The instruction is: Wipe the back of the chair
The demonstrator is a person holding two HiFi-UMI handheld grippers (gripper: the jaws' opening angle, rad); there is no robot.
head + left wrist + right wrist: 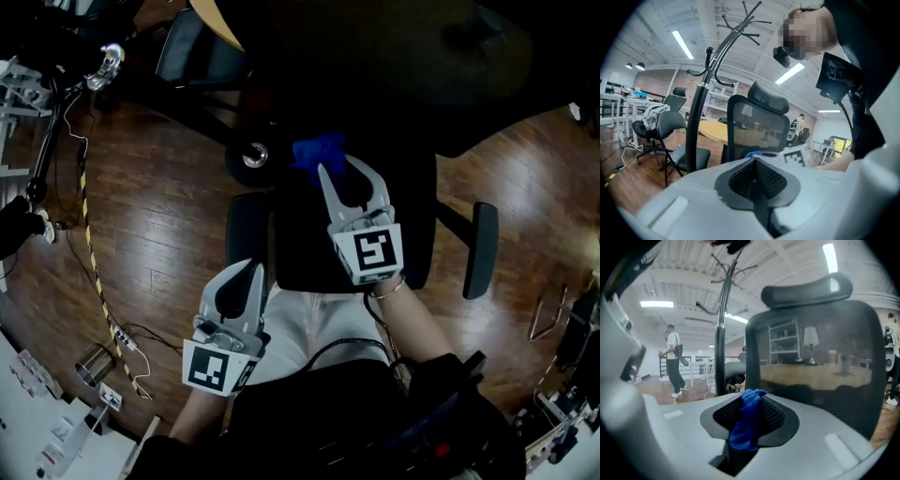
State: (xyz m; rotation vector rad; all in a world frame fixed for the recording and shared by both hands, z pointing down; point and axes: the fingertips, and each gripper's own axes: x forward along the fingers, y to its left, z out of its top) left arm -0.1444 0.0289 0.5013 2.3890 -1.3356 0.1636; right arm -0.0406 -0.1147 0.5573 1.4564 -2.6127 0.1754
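A: Where's the cloth [747, 420]?
B: Betw. the right gripper's [347, 186] jaws, just in front of the chair [811, 371] back.
A: And the left gripper [240, 286]?
B: Off to the left, nearer the person, apart from the chair.
A: What's round the chair?
B: Coat stand [721, 333] on its left. Table [710, 131] behind it. 2nd chair [670, 129] left of the stand. A person [672, 362] far back on the left.

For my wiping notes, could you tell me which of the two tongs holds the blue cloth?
The right tongs, shut on the blue cloth before the chair back; the left tongs are shut on nothing.
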